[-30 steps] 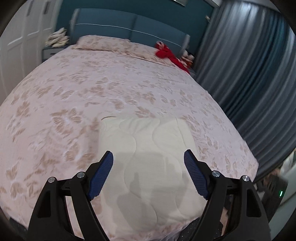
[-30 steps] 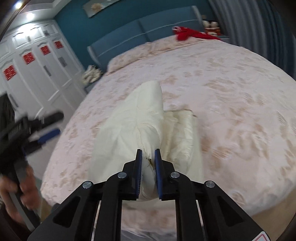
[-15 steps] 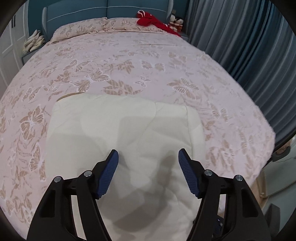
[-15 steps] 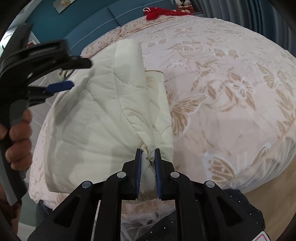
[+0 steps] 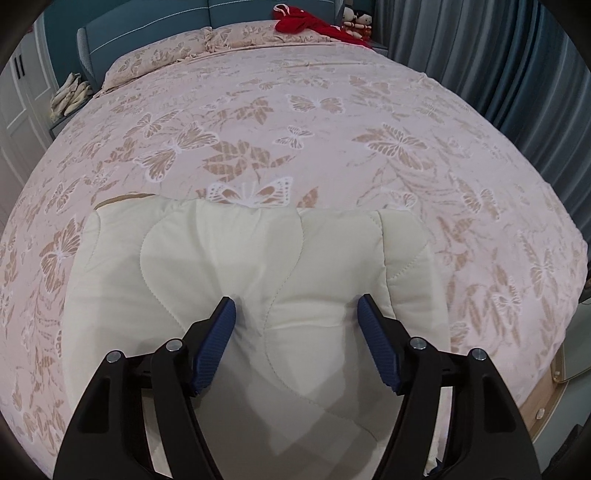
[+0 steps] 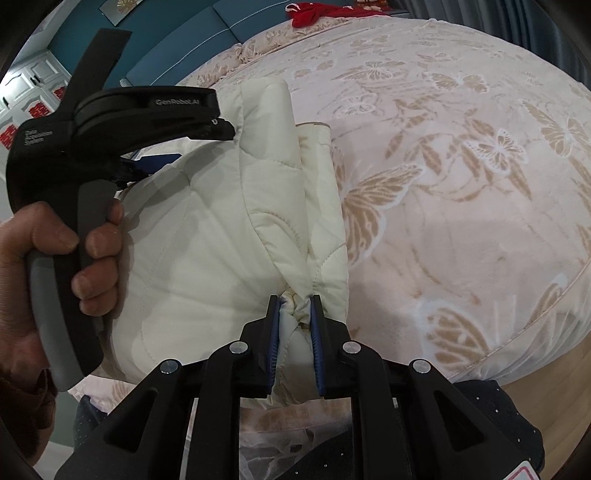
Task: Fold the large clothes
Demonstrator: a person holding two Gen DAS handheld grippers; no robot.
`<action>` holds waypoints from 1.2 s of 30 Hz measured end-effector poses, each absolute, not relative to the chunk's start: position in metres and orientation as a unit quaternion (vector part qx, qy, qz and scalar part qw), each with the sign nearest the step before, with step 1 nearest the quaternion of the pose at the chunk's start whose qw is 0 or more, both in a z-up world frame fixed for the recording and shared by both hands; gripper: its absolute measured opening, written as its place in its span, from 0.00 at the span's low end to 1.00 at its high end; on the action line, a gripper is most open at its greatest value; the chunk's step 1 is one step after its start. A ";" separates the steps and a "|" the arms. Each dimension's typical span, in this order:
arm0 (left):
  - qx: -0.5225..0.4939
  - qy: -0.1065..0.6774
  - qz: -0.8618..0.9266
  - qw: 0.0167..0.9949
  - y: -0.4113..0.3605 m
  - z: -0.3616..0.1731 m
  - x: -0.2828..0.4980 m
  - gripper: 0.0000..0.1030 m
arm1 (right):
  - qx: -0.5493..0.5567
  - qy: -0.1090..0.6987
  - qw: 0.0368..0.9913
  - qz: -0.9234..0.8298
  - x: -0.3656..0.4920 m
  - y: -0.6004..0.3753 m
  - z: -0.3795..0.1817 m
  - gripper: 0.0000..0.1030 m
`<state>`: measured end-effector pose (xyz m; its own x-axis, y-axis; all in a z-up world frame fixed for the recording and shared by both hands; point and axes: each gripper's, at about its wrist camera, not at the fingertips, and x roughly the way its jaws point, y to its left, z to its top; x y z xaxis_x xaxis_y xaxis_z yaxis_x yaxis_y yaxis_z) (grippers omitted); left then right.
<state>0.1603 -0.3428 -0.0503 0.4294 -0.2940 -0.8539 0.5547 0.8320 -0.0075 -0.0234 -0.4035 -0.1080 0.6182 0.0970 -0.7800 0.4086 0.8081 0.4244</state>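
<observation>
Here the quilted garment [image 6: 207, 236] bunches inside the right tool [image 6: 294, 317]; left tool [image 5: 295, 317] above it.

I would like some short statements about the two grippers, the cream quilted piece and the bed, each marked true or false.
1. The right gripper is shut on a bunched edge of the cream quilted piece. True.
2. The left gripper is clamped on the piece. False: its fingers stand wide apart above it, gripping nothing.
3. The bed cover has a butterfly pattern. True.
4. The red fabric lies on the cream piece. False: it lies far off at the head of the bed.
5. A hand holds the left gripper's handle. True.
</observation>
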 end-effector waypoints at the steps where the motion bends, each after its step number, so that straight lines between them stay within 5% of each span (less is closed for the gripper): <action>1: 0.141 0.470 -0.253 0.834 -0.344 -0.052 0.161 0.66 | 0.299 0.428 0.848 -0.090 -0.022 -0.405 -0.110 0.13; 36: 0.174 0.418 -0.238 0.859 -0.356 -0.102 0.176 0.72 | 0.304 0.447 0.838 -0.077 0.001 -0.414 -0.127 0.14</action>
